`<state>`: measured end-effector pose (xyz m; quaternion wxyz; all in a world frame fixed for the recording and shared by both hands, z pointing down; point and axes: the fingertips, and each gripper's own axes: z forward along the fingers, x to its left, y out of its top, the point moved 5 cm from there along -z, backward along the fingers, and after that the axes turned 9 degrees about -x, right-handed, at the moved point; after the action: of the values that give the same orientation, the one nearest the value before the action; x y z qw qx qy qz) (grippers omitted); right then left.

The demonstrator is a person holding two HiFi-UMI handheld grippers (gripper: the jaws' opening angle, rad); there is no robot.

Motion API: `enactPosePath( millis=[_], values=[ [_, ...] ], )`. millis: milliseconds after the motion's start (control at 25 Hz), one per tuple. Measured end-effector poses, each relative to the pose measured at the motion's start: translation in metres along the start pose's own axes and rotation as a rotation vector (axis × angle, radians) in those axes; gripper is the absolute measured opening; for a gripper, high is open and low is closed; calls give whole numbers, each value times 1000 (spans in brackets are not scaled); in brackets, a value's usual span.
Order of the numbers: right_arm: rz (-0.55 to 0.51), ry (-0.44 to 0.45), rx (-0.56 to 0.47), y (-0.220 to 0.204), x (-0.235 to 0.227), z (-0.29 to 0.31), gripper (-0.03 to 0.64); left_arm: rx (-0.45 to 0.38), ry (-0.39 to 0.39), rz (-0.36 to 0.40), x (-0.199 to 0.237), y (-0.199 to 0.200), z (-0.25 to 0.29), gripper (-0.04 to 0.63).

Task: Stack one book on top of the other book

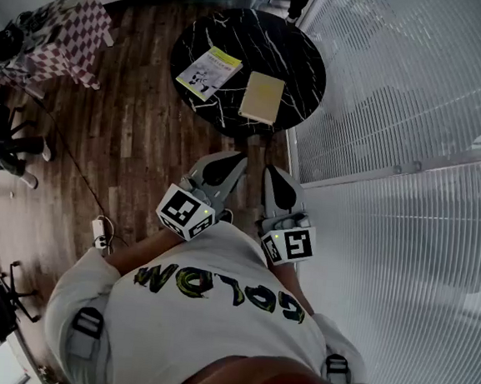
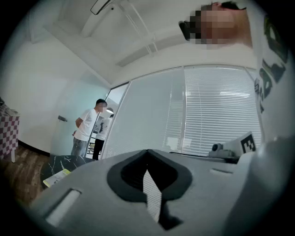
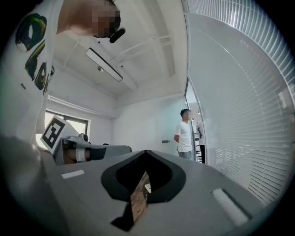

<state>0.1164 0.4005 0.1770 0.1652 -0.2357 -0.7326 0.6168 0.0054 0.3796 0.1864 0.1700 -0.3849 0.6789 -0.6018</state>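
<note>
Two books are seen lying flat on the round black marbled desk (image 1: pixel 295 60), upper middle of the head view. The white book (image 1: pixel 207 72), yellow-edged with dark print on its cover, is placed to the left. The tan book (image 1: pixel 262 97), plain-covered, is set just right of it, with a strip of desk left between them, so they are not touching. Nothing is stacked yet. Lower down, at frame centre, both claws are held level, side by side, close against the person's shirt and well short of the desk. The left claw (image 1: pixel 240 158) is closed with nothing gripped. The right claw (image 1: pixel 272 171) is likewise pressed together and empty.
</note>
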Motion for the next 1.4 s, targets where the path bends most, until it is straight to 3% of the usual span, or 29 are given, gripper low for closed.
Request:
enactPosePath(
  millis=[840,1400],
  values=[
    [65,21,5,-5,-48,-13,3,11,73,9,-10,-17,31,3],
    [83,50,48,-32,-67,44,3,17,96,-19,46,-27,59,3]
  ],
)
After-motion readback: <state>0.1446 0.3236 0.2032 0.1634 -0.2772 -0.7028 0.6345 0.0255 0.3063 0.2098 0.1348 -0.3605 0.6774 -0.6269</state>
